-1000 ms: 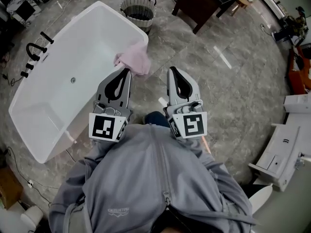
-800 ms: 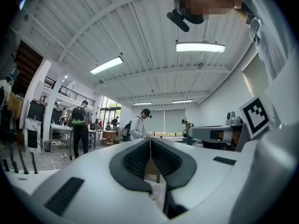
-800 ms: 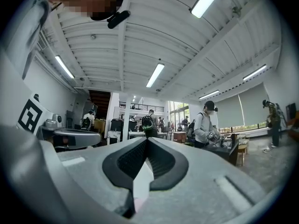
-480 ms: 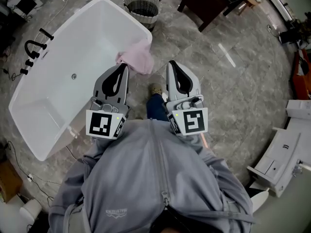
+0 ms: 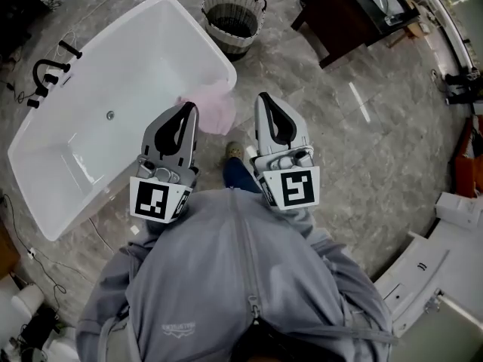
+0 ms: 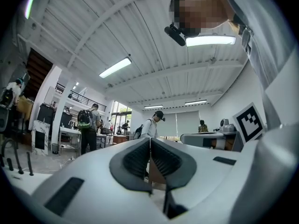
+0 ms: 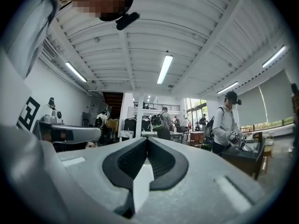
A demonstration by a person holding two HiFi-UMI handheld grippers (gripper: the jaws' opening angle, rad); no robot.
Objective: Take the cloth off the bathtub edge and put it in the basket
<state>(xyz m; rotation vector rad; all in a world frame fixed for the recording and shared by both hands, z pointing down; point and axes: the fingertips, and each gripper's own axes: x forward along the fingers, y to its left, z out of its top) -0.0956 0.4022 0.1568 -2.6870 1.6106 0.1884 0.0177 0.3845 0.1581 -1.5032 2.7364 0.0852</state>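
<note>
On end rim of white oval bathtub, crumpled pink cloth draped, long axis along rim, outer edge hanging floorward. My left gripper beside it, jaws together, empty; right gripper likewise closed, empty.

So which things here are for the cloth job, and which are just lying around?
For the job: cloth, tub, basket, left gripper, right gripper.
Just lying about: dark table, black taps.
</note>
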